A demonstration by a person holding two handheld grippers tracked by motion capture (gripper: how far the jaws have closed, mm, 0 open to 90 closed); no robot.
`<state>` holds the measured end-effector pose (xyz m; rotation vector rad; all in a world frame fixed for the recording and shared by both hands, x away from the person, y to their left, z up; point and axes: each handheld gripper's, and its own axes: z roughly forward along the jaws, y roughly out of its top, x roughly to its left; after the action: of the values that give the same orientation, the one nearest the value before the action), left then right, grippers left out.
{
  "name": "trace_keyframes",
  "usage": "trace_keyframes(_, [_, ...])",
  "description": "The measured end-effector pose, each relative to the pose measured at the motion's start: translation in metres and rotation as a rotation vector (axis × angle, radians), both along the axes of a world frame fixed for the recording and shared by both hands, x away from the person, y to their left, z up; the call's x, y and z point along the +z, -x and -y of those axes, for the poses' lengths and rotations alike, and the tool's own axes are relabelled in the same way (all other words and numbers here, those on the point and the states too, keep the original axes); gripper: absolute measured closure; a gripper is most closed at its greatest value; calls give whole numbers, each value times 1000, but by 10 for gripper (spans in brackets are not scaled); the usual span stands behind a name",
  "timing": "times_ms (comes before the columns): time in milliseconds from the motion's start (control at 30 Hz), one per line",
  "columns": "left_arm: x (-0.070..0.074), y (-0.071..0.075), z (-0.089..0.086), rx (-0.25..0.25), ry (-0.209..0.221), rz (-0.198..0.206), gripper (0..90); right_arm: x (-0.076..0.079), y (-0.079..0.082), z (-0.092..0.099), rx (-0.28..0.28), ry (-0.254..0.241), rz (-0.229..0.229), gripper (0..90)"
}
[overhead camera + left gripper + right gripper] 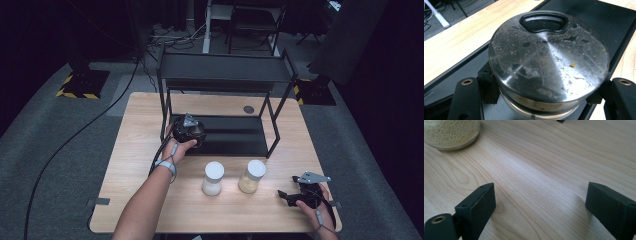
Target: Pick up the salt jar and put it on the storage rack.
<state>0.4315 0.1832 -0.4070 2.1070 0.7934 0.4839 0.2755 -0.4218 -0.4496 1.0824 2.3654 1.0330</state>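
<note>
On the wooden surface (150,150), left gripper (541,100) clamps a jar (549,60); lower it level onto the shelf (235,135). Right gripper (539,205) fingers apart.

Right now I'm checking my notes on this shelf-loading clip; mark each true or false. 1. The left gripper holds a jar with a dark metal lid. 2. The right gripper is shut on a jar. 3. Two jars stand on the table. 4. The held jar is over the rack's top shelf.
1. True: the left gripper clamps the dark-lidded jar.
2. False: the right gripper is open above bare table.
3. True: the white-filled jar and the yellow-grain jar.
4. False: it is at the rack's lower shelf.
</note>
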Motion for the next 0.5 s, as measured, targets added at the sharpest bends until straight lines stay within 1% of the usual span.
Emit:
trace_keyframes(33, [0,0,1,1,-4,-1,301,0,0,0,0,0,0,94])
trace_keyframes(133, [-2,0,0,6,2,0,300,0,0,0,0,0,0,94])
trace_keyframes(267, [-5,-3,-4,20,31,-16,298,0,0,0,0,0,0,94])
trace_keyframes(300, [-5,-2,-3,26,27,-13,296,0,0,0,0,0,0,94])
trace_keyframes(333, [-4,0,0,33,13,-1,287,0,0,0,0,0,0,94])
trace_keyframes(367, [-3,2,3,47,-2,12,234,0,0,0,0,0,0,94])
trace_keyframes(400, [-2,4,5,63,-4,19,176,0,0,0,0,0,0,94])
trace_keyframes(433, [-1,6,5,70,4,25,133,0,0,0,0,0,0,94])
trace_keyframes(500, [2,8,2,65,19,36,117,0,0,0,1,0,0,93])
